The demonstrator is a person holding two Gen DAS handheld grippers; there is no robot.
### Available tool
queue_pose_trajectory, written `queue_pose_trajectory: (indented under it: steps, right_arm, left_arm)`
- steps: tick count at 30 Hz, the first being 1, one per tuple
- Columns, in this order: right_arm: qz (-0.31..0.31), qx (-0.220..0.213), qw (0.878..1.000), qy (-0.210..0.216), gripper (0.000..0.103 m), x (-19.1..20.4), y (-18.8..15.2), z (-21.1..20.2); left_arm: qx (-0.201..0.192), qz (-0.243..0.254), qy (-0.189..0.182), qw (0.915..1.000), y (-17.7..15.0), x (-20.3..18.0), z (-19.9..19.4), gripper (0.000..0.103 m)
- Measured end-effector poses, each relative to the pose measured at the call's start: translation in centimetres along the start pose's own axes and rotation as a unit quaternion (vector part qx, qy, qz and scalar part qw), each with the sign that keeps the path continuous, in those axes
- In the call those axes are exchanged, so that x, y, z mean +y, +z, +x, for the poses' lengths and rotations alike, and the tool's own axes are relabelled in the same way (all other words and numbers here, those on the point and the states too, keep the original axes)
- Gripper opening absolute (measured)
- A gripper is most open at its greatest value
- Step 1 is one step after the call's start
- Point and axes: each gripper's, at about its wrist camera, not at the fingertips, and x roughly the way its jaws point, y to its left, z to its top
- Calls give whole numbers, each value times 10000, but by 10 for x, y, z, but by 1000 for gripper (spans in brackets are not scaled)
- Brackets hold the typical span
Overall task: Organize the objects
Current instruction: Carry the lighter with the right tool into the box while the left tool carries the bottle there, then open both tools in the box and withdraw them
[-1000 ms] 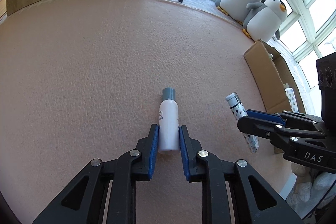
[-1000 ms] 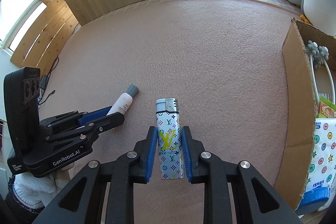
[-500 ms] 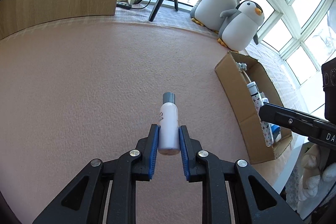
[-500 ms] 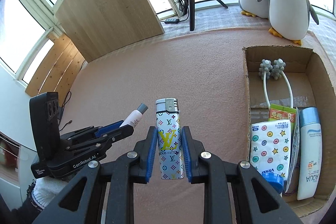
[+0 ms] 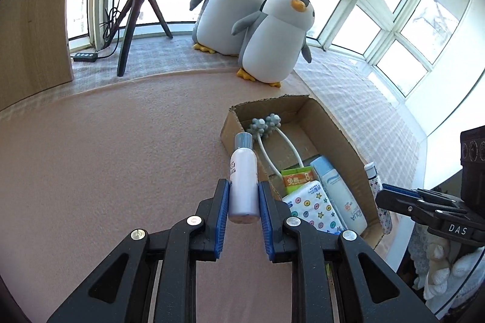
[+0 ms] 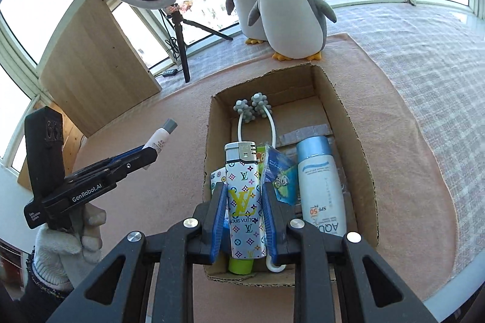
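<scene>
Showing, low in the centre of the right wrist view, the right gripper [image 6: 244, 214] clamping a tall lighter [image 6: 243, 201] upright between its blue pads, closed tight on both sides. Wearing a white wrap scattered with coloured monogram flowers, a big yellow "LV" and the words "LOUIS VUITTON", topped by a silver metal hood. Hanging directly over the open cardboard box [image 6: 357, 147] on the pink mat [image 6: 409, 165].

Lying inside the box: a white sunscreen bottle [image 6: 321, 189] with a pale blue cap, reading "SPF 50" and "AQUA"; a blue snack packet [image 6: 280, 174]; a white-handled massager with grey knobbly balls [image 6: 253, 108] at the far end.

Gripping, in the lower centre of the left wrist view, a small white bottle [image 5: 243, 180] with a grey cap, the left gripper [image 5: 243, 201] pinching it firmly by the lower body. Sitting just beside the box's left wall, cap overlapping the wall; label writing too small to read.

Reading "GenRobot.AI" on the left tool at the left edge of the right view, and "DAS" on the right tool at the right edge of the left view. Holding the left tool, a white-gloved hand [image 6: 69, 235].
</scene>
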Motion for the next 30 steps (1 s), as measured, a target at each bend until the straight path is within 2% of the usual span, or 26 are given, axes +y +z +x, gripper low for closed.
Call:
queue_pose_trajectory:
  steps: [9,10,11,12,13,14,15,26,30]
  right_arm:
    - [91,31,9999,-106,22,-24,-2,-2]
    - [59,22,9999,-99,22,-23,-2,-2]
    - [27,29,10000,-84,24,-21,-2,-3]
    - [-9,18,10000,-71,32,-20,-2,-4]
    - [-52,-9,9999,-97,38,-18,-2,-5]
    - [-99,-35,9998,-154,49,-17,-2,-5]
    - [-151,-60,9997,-205,54,-15,-1,-6]
    - [-224,26,9995,-200,58,-7,0,1]
    - [-243,41,9996,-165,61,0,0,2]
  left_arm:
    - [225,327,-165,9991,30,-50,53,21]
    - [240,348,-250,9988,32,-54,56,24]
    - [275,343,-287,9986,34,-56,59,32]
    - [248,319,-246,9989,36,-58,60,52]
    - [160,305,-181,9992,37,-59,59,66]
    - [104,300,-143,9994,38,-59,58,69]
    - [92,286,-120,9995,39,-59,58,69]
    - [78,139,268,9995,34,-38,39,73]
    - [28,104,410,9991,29,-32,24,81]
